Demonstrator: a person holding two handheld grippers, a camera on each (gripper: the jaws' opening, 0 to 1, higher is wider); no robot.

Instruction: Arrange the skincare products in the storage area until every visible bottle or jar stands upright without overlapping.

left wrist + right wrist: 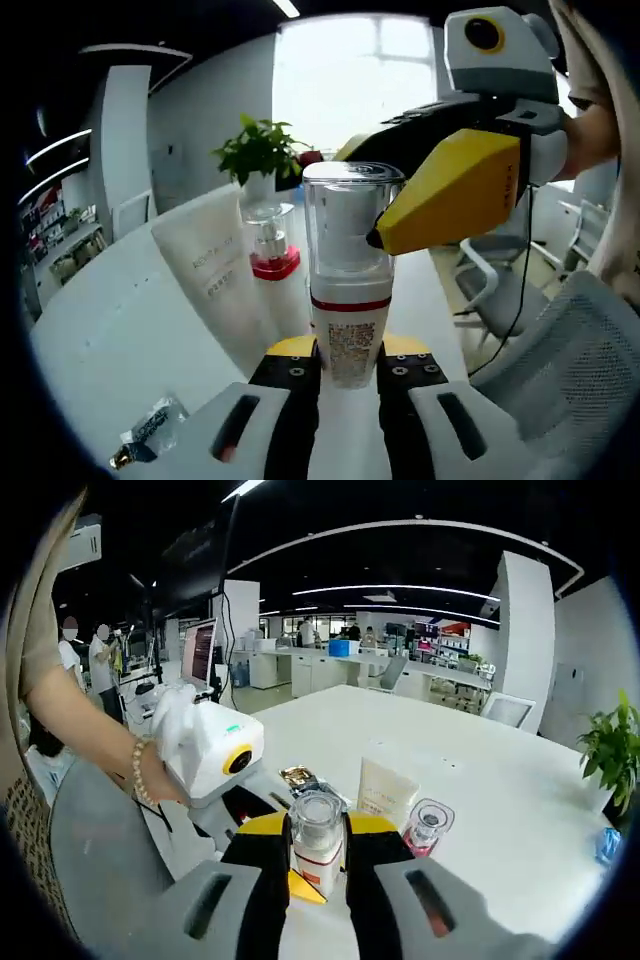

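Left gripper [349, 375] pinching the base of the clear-capped bottle [348, 300], which stands upright between its jaws, long axis vertical. Right gripper [318, 865] closed on the same bottle's cap [316, 822] from the opposite side; its yellow tip [455, 190] touches the cap. Just beside the bottle on the white worktop [110, 330]: a white tube [205, 265] and a red-collared pump bottle [272, 262], both upright.

Small foil sachet [148, 432] partly cut off behind left jaws, its print unreadable.
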